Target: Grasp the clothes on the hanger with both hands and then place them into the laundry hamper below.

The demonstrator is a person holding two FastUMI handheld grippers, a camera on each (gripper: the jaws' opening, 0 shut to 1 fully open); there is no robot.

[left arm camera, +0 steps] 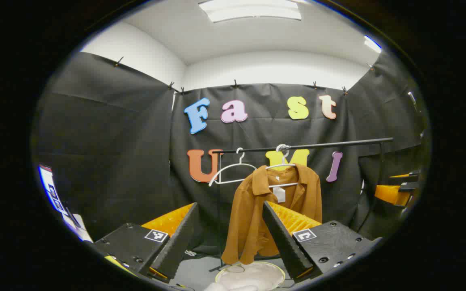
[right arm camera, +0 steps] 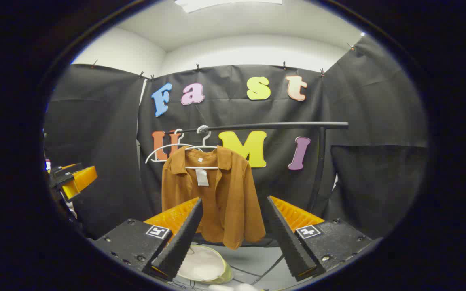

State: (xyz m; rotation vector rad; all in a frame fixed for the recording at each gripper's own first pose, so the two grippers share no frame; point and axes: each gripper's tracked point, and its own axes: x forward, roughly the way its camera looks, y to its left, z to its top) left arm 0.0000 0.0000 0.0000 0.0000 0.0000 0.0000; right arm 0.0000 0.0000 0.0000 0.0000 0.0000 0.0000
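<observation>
1. On the rail at the back of the booth, a brown shirt hangs from a white hanger; a second, bare hanger hangs just beside it.
2. Below the shirt, on the floor, stands the hamper, a pale round basket with a light rim, seen also in the left gripper view.
3. Left gripper: fingers spread apart, holding nothing, well short of the shirt, aimed at its lower left side.
4. Right gripper: fingers likewise spread apart and empty, framing the shirt's lower half from a distance.
5. Step in hand, as judged: the approach before the two-handed grasp. It would go best with each gripper brought to one shoulder of the shirt, near the collar, so that the cloth lifts off the hanger evenly and the hanger stays on the rail.
6. Risk, as judged: a grip low on the hem may drag hanger and shirt together.
7. Writing: a white tag hangs inside the collar, too small to read. Square black-and-white markers sit on the gripper bodies.
</observation>
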